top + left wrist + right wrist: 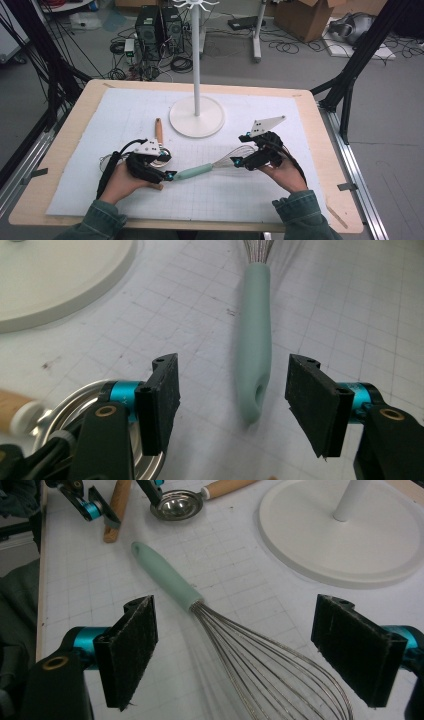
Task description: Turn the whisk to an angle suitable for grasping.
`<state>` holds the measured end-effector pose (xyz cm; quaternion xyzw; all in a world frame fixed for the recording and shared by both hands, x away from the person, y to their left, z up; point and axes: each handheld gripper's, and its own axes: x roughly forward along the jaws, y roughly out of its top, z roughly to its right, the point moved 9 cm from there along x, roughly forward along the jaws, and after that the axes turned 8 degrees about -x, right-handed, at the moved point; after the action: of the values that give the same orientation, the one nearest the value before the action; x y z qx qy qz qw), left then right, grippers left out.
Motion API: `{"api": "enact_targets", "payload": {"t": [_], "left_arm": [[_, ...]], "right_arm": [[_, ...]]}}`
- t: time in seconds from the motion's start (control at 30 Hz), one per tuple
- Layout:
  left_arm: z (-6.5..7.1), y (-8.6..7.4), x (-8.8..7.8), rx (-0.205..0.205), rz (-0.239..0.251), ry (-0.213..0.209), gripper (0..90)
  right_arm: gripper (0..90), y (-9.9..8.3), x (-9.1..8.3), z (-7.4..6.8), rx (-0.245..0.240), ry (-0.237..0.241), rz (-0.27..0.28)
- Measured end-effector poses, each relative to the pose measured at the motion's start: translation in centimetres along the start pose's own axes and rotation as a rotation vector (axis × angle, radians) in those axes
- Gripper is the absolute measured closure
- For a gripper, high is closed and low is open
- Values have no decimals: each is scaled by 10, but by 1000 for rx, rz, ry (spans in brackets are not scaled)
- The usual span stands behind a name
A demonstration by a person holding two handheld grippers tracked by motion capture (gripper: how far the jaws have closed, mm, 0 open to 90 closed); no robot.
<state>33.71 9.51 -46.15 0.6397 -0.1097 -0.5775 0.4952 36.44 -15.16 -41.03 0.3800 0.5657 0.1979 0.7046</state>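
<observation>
now, from the high view, the whisk (212, 166) lies flat on the white mat (125, 115), nearer the table's front edge than its back, its mint handle pointing toward the left gripper (169, 175) and its wire head toward the right gripper (236, 162). each gripper sits at one end of it; whether the tips touch it is too small to tell. a round white stand base (196, 116) sits behind, toward the back edge.

in the left gripper view, the jaws stand spread, and the handle end (255, 390) with its hanging hole lies between them, touching neither pad. a steel ladle bowl (75, 410) is half hidden behind the left jaw, its wooden handle cut off by the frame edge.

in the right gripper view, the jaws are spread wide with the wire loops (260, 655) between them, clear of both pads; the loops' far end runs out of the frame's bottom. the ladle (176, 505) and the other gripper's tips are cut off at the top.
</observation>
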Motion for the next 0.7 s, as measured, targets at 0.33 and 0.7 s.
{"api": "enact_targets", "payload": {"t": [0.33, 0.7], "left_arm": [[-10, -11, -23, -27, 38, 48, 284], [-19, -16, -36, -49, 59, 82, 250]], "right_arm": [[174, 18, 13, 1, -64, 42, -25], [179, 26, 40, -1, -110, 107, -86]]}}
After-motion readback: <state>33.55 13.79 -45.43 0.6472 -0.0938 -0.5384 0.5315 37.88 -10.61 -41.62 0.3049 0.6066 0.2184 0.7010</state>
